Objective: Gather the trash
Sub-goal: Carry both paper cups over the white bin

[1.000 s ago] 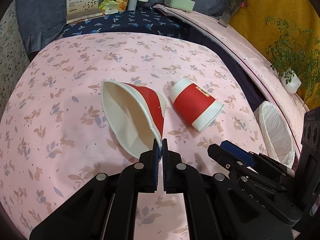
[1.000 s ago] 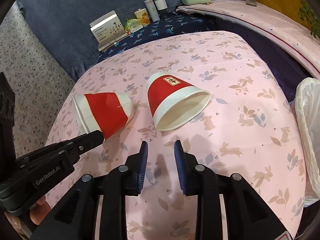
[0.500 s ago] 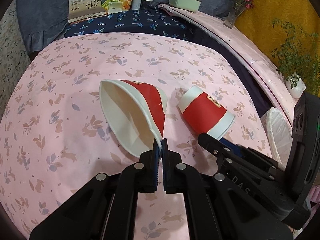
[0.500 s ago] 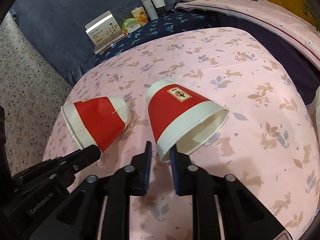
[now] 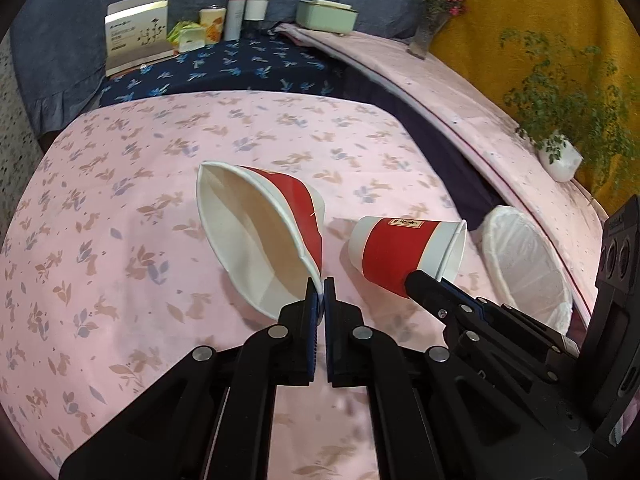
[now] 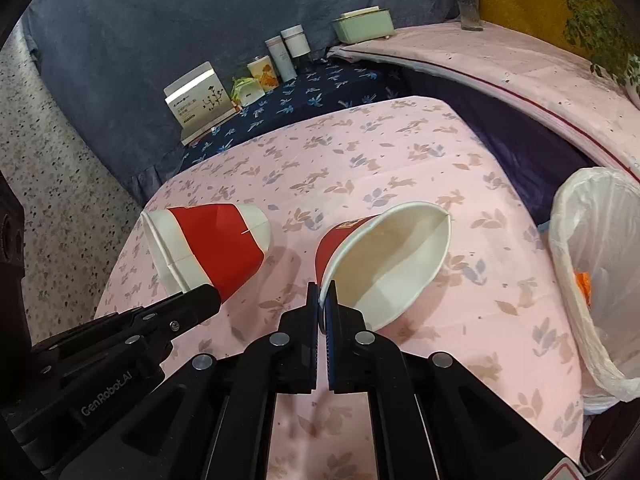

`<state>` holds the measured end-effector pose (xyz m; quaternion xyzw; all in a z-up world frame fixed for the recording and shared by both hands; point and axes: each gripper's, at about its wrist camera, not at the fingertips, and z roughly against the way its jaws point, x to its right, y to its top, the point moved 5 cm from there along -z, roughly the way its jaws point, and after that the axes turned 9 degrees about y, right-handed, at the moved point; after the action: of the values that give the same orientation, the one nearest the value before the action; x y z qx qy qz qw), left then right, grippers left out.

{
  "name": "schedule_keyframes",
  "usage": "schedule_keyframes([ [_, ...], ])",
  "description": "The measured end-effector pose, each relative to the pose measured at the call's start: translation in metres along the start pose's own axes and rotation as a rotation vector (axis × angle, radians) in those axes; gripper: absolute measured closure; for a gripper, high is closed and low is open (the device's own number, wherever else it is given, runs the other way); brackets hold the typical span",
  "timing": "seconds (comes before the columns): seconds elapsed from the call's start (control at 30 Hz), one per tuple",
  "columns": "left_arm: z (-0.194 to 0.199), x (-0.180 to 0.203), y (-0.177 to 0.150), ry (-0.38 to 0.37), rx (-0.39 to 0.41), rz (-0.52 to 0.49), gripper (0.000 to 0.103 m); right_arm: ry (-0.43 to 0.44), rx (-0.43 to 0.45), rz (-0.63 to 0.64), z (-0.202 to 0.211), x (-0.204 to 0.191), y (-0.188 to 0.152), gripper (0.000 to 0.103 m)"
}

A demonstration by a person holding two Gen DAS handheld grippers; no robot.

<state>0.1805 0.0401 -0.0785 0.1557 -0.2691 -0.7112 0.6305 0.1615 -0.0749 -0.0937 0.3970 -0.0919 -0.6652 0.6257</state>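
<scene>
Two red-and-white paper cups are held over the pink floral tablecloth (image 5: 120, 208). My left gripper (image 5: 321, 294) is shut on the rim of the squashed left cup (image 5: 260, 240), which also shows in the right wrist view (image 6: 208, 248). My right gripper (image 6: 322, 304) is shut on the rim of the right cup (image 6: 384, 264), lifted off the cloth; it also shows in the left wrist view (image 5: 404, 252), with the right gripper's fingers (image 5: 424, 284) at its rim. A white-lined trash bin (image 6: 600, 272) stands at the table's right edge and also shows in the left wrist view (image 5: 528, 264).
At the back, on a dark blue cloth, stand a white box (image 5: 136, 32), small tins and bottles (image 5: 240, 16) and a green container (image 5: 326, 16). A potted plant (image 5: 560, 152) and flower vase (image 5: 428, 32) sit on the pink ledge to the right.
My right gripper closed on the right cup's rim and lifted it off the cloth, toward the bin. My left gripper stays shut on the left cup, raised slightly.
</scene>
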Motion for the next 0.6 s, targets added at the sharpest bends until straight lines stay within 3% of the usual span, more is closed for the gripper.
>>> schedule_keyframes([
  [0.6,0.021,0.146,-0.009,-0.12,0.035,-0.196,0.101,-0.129,0.185,-0.139,0.12,0.106,0.003,0.099],
])
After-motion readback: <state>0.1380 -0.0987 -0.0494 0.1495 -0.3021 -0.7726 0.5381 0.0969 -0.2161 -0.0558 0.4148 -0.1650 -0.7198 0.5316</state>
